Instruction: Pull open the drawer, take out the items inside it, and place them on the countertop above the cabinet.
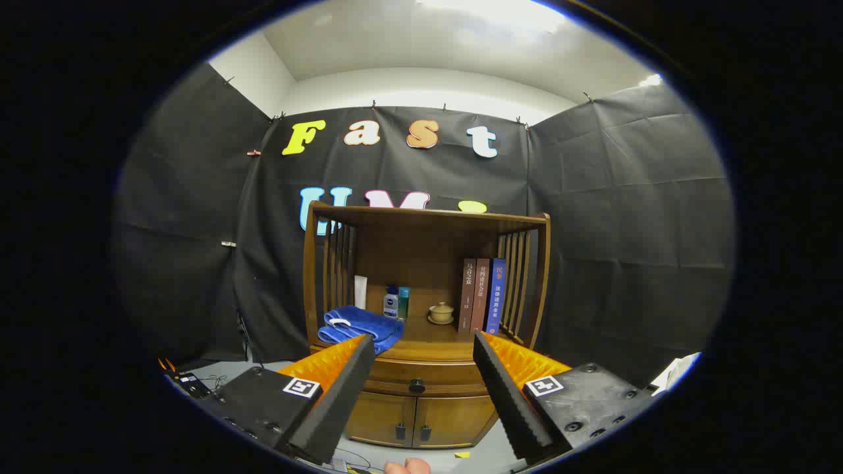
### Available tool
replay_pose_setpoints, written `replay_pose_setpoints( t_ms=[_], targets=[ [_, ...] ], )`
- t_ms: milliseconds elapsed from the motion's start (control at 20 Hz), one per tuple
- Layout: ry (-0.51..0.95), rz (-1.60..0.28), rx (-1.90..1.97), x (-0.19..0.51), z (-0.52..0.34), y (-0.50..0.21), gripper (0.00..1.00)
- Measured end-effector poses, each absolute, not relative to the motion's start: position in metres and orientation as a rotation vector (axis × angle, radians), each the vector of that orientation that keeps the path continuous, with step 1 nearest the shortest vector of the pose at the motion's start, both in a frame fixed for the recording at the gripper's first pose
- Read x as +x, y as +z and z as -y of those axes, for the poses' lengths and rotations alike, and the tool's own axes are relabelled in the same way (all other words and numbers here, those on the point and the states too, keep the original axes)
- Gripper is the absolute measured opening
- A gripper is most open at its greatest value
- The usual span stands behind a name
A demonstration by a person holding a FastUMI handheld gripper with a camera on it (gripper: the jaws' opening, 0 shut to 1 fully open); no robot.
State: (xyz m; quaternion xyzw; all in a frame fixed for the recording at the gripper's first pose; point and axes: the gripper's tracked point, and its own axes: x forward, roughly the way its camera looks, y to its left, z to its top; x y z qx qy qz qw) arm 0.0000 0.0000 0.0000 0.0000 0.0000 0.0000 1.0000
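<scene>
Your claw (416,359) is spread wide with nothing in it, and the drawer's dark knob (416,385) sits between the fingers, beyond them. Move straight in, level, and close squarely on the knob before you pull the shut drawer (428,376).

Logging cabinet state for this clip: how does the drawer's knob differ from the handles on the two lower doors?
The drawer knob is single, round, and centred on the shut drawer, between the open gripper fingers. The door handles are a pair, narrow and upright, set lower beside the seam between the doors. Both kinds are dark against the brown wood, and nothing touches either.
</scene>
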Motion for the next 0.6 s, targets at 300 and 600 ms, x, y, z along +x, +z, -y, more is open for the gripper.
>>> replay_pose_setpoints(
  t_ms=[300, 600],
  targets=[
    [0.0, -0.003, 0.017, 0.002, -0.0046, -0.0005, 0.98],
    [0.002, 0.007, 0.028, -0.002, -0.004, 0.0033, 0.97]
  ],
)
